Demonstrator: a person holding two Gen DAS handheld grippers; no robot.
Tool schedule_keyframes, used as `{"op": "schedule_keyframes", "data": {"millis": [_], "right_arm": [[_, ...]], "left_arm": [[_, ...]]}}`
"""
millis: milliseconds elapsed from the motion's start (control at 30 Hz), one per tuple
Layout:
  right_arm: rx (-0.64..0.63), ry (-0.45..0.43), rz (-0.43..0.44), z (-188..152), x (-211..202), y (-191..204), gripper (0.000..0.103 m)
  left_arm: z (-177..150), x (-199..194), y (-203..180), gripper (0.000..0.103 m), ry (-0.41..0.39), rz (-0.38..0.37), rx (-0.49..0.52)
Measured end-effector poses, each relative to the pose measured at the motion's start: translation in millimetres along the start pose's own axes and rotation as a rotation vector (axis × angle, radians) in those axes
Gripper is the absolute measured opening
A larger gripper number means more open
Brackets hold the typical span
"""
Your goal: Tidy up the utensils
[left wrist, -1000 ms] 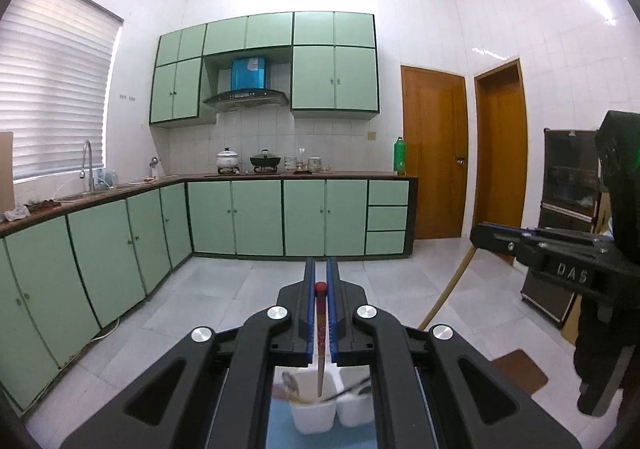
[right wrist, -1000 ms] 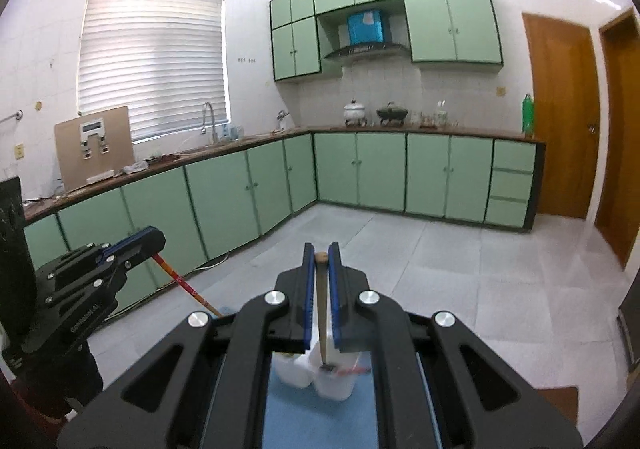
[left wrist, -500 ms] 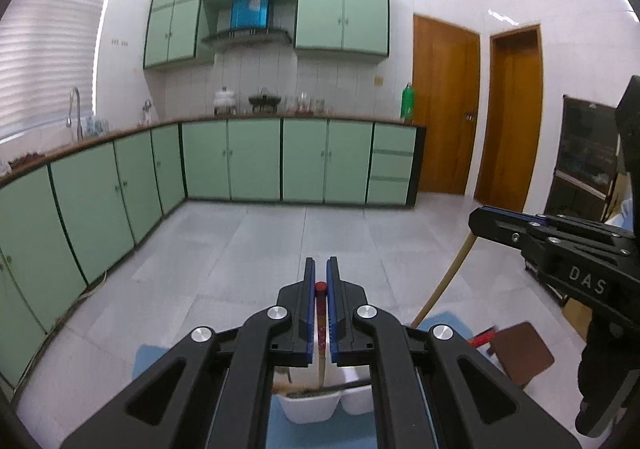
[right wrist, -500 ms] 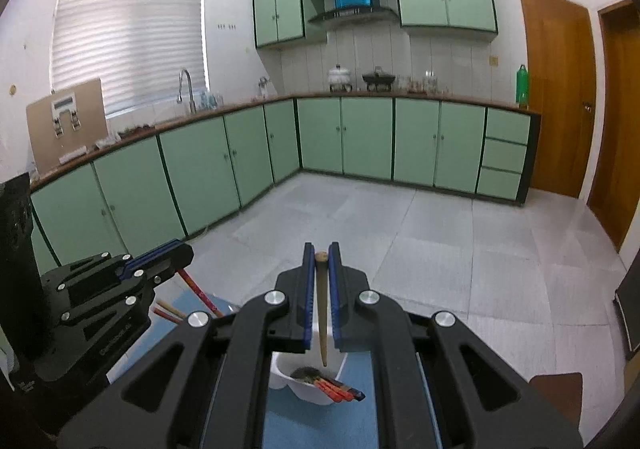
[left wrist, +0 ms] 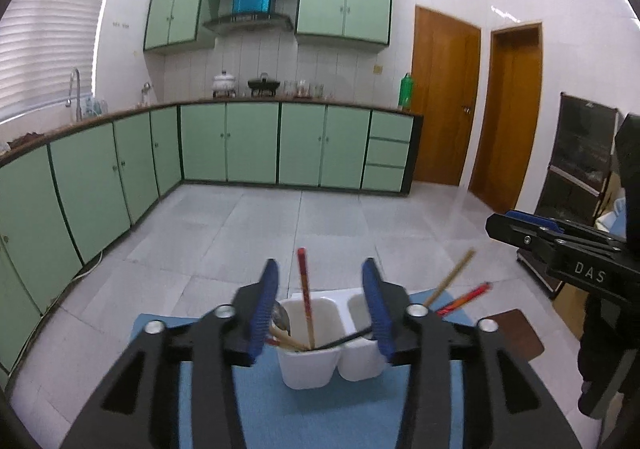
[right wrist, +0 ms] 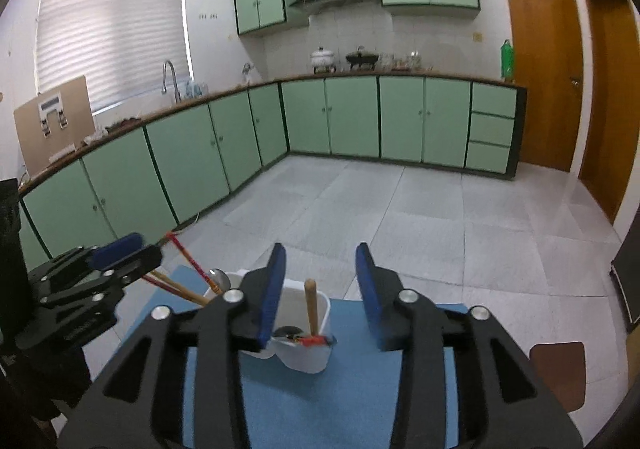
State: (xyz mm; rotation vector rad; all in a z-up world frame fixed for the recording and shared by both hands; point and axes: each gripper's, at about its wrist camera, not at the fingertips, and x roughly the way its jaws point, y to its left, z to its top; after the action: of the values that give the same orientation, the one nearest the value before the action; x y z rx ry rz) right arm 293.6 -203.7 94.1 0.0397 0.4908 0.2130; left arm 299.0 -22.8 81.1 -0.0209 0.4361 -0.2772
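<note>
A white two-compartment utensil holder [left wrist: 308, 367] stands on a blue mat [left wrist: 304, 417]. My left gripper [left wrist: 320, 303] is open above the left compartment, where a red-tipped chopstick [left wrist: 305, 293] stands free among a spoon and other sticks. My right gripper [right wrist: 320, 289] is open above the other compartment [right wrist: 308, 357], where a wooden chopstick [right wrist: 311, 307] stands free beside a spoon and red-tipped sticks. In the left wrist view the right gripper [left wrist: 560, 245] shows at the right, with a wooden stick [left wrist: 448, 283] and a red stick [left wrist: 464, 299] leaning out of the right compartment.
The mat lies on a table above a grey tiled floor [right wrist: 420, 209]. Green cabinets [left wrist: 248, 145] line the far walls. A brown stool seat [right wrist: 560, 373] is at the right. Wooden doors [left wrist: 444, 97] are at the back right.
Both grippers have come down over the holder and opened. The red-tipped chopstick and the wooden chopstick were let go and now stand in the compartments.
</note>
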Motion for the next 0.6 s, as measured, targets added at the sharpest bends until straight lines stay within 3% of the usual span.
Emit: {"op": "schedule_keyframes", "data": {"millis": [167, 367, 600], "right_arm": [[0.032, -0.052, 0.016, -19.6, -44.1, -8.7, 0.062], [0.054, -0.057, 0.021, -61.7, -85.2, -10.2, 0.087], [0.038, -0.026, 0.013, -112.8, -116.5, 2.7, 0.096]], "left_arm": [[-15.2, -41.8, -10.5, 0.059, -0.026, 0.004, 0.004], [-54.5, -79.0, -19.7, 0.071, -0.002, 0.015, -0.002], [-88.9, -105.5, -23.8, 0.082, 0.033, 0.044, -0.033]]}}
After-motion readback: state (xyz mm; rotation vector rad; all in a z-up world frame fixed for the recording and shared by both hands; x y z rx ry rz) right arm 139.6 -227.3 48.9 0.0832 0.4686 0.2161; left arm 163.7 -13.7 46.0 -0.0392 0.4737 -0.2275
